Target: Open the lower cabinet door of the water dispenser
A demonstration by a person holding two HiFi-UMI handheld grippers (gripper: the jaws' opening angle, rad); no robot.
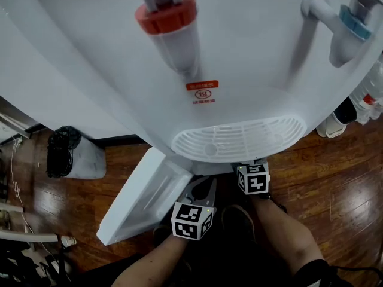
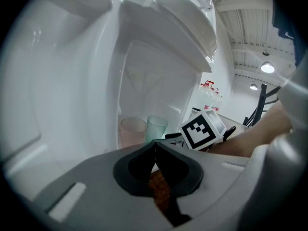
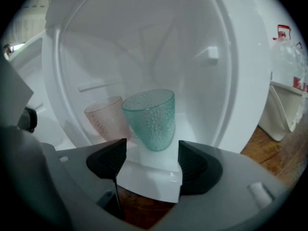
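Right tool (image 3: 152,146) agape before green cup (image 3: 150,119) (pink cup (image 3: 106,117) just behind)

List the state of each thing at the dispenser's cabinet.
Lower cabinet door: swung open.
Green cup: upright inside the cabinet.
Pink cup: upright beside it.
Left gripper: shut, empty.
Right gripper: open, facing the green cup, not gripping.

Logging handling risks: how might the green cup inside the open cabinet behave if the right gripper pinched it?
The green cup looks thin, translucent plastic, so probably light and slightly squeezable. Its dimpled wall should aid grip. It tapers to a narrow base, so a nudge may tip it toward the pink cup.
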